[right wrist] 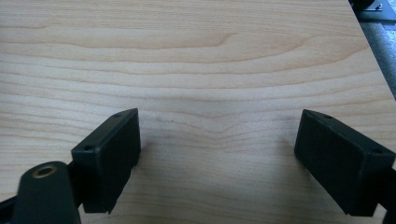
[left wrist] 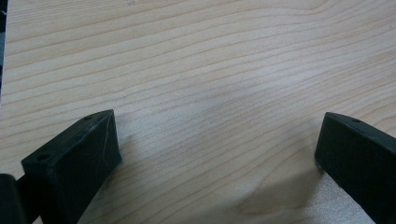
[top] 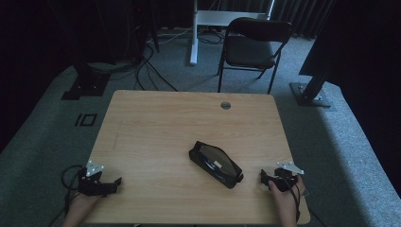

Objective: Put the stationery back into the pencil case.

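A black zip pouch lies slantwise on the wooden table, right of the middle, with something pale showing through its top. My left gripper rests at the table's front left corner, pointing right, well away from the pouch. In the left gripper view this gripper stands open over bare wood. My right gripper sits at the front right, a short way right of the pouch's near end. The right gripper view shows it open too, nothing between its jaws.
A round cable hole sits near the table's far edge. Behind the table stand a black folding chair, a white desk leg and black stand bases with cables on grey carpet. The table's right edge lies close to my right gripper.
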Action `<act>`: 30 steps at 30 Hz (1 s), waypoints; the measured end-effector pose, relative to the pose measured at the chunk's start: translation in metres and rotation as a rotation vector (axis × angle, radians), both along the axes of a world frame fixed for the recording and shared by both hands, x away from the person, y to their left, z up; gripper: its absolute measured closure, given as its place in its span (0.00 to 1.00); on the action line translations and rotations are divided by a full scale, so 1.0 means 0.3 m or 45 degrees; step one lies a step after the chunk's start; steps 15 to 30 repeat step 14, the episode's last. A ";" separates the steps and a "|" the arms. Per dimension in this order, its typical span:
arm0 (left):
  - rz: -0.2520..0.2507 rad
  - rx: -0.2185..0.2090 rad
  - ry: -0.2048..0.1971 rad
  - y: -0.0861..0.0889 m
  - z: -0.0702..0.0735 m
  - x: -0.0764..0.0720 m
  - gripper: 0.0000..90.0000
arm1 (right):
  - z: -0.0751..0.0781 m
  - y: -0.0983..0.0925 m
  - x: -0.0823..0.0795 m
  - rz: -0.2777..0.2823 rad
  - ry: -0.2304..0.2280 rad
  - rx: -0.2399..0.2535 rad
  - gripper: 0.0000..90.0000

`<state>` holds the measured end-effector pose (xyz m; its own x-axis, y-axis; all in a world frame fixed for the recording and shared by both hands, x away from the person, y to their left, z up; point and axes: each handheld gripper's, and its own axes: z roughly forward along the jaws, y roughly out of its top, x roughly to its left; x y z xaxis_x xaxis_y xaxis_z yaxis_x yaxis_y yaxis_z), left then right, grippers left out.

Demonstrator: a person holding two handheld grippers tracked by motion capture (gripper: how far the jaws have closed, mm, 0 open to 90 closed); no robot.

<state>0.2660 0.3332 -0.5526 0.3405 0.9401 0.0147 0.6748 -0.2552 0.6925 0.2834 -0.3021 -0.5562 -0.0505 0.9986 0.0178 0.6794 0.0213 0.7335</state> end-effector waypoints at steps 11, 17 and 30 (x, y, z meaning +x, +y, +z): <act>0.000 0.000 0.000 0.000 0.000 0.000 0.00 | 0.000 -0.002 0.012 -0.042 0.008 0.001 0.13; 0.000 0.000 0.000 0.000 0.000 0.000 0.00 | 0.000 -0.002 0.016 -0.046 0.008 0.000 0.13; 0.000 0.000 0.000 0.000 0.000 0.000 0.00 | 0.000 -0.002 0.016 -0.046 0.008 0.000 0.13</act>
